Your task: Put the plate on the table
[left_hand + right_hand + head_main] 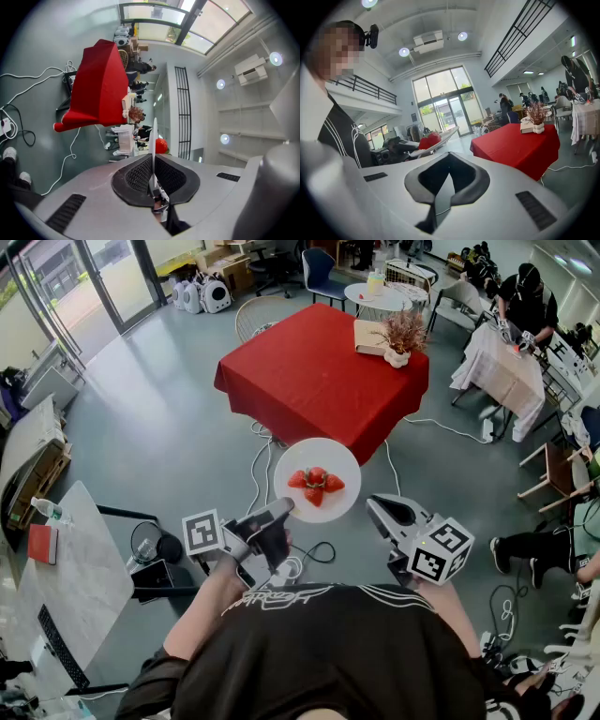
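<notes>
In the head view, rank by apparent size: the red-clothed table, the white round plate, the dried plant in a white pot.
1. red-clothed table
2. white round plate, though it is nearer the camera
3. dried plant

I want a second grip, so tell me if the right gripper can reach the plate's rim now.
Probably yes: the right gripper sits beside the plate with nothing between, but its shut fingers must open first.

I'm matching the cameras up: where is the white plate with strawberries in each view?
Head view: plate at centre, below the red table.
Left gripper view: edge-on white sliver clamped between the jaws.
Right gripper view: left of centre, above the jaws.
Shared landmark: red table, in all three.
</notes>
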Demonstrator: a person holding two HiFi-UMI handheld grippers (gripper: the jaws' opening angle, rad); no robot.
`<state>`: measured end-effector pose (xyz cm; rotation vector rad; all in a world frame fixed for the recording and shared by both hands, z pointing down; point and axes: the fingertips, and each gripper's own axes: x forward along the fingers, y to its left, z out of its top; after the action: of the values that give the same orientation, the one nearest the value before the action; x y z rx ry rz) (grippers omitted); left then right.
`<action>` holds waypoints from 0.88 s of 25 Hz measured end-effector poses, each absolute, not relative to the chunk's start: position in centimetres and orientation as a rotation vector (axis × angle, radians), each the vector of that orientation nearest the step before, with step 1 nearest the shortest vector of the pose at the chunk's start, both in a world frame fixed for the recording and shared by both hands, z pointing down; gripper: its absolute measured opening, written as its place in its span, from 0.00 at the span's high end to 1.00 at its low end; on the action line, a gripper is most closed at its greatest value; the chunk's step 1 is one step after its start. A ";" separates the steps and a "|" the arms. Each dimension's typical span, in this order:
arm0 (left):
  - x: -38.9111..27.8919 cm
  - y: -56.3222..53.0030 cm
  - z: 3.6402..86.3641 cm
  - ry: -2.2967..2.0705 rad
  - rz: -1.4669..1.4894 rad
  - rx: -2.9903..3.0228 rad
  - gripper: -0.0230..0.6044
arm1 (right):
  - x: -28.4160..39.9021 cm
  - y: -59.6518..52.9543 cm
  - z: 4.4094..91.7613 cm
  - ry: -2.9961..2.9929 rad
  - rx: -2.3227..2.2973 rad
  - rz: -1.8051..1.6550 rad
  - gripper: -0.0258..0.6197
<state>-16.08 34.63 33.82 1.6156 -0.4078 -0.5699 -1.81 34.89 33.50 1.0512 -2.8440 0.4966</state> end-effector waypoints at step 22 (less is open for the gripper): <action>-17.8 32.1 35.7 -0.403 -0.555 1.583 0.93 | -3.1 31.8 35.0 -2.869 1.107 0.659 0.95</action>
<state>-17.84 32.12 35.67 1.5834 -0.4029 -0.5548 -3.06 31.83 35.02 1.1068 -2.8688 0.6591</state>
